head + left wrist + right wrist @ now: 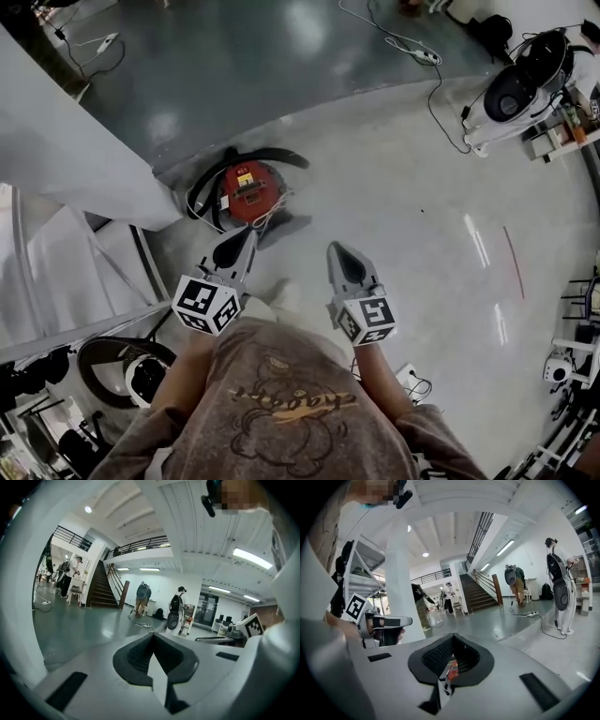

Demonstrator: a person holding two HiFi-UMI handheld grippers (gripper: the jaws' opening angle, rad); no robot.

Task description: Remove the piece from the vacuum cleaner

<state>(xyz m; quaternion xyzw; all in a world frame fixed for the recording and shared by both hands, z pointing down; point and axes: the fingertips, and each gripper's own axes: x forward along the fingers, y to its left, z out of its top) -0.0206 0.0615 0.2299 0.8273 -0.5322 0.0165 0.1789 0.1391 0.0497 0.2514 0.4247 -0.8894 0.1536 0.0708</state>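
Observation:
A round red vacuum cleaner sits on the floor with a black hose curled around it, just beyond a white pillar. Both grippers hang in the air in front of me, a little nearer to me than the vacuum. My left gripper points at the vacuum's near edge and is shut and empty. My right gripper is to the right of the vacuum, also shut and empty. A sliver of the red vacuum cleaner shows through the gap below the right jaws. No loose piece can be made out.
A white pillar stands at the left. A white and black machine with cables and a power strip is at the upper right. Another round device lies at the lower left. People and stairs are far off.

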